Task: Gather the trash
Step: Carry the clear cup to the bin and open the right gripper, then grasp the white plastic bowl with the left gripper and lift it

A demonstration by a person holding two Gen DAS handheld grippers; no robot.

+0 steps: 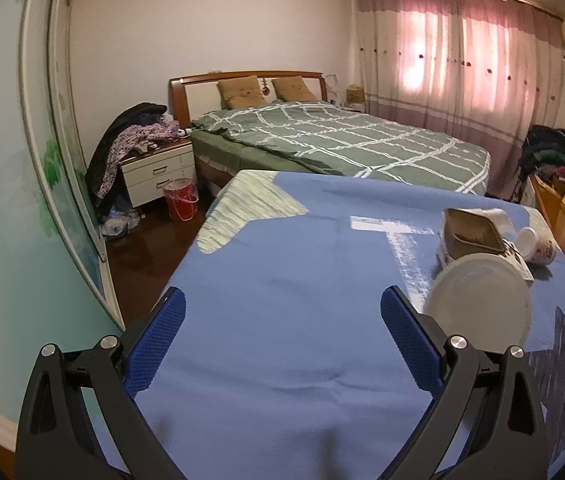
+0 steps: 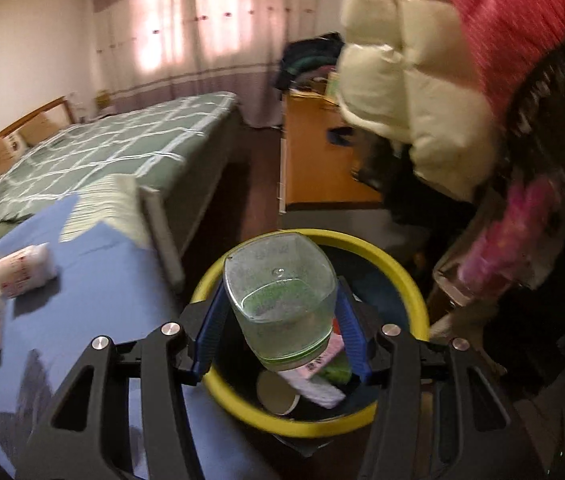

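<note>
Your right tool (image 2: 280, 334) is clenched on a clear plastic container (image 2: 280, 300), its blue pads pressing both side walls. You hold the container directly above the yellow-rimmed trash bin (image 2: 398, 268), base toward the camera. A green band rings the container near its far end; whether it has a lid there is hidden behind its own body. Inside the bin you can make out a paper cup (image 2: 276, 396) and a pink-and-white wrapper (image 2: 322, 376), though the container and your tool's fingers cover much of the bin's interior, and the near rim is blurred.

Your left tool (image 1: 282, 344) is released, jaws spread wide and gripping nothing, hovering over the blue cloth of the desk (image 1: 282, 280). To its right on the desk lie a white round lid (image 1: 482, 304), partly cut off behind the right finger, a brown-lined rectangular tray (image 1: 472, 236), and beyond it a tipped-over printed cup (image 1: 538, 246). A crumpled paper or bag (image 1: 518, 264) lies half hidden under the lid and tray, so you cannot tell its shape.

In the right wrist view the cup and a carton at the left edge are smeared by motion.
</note>
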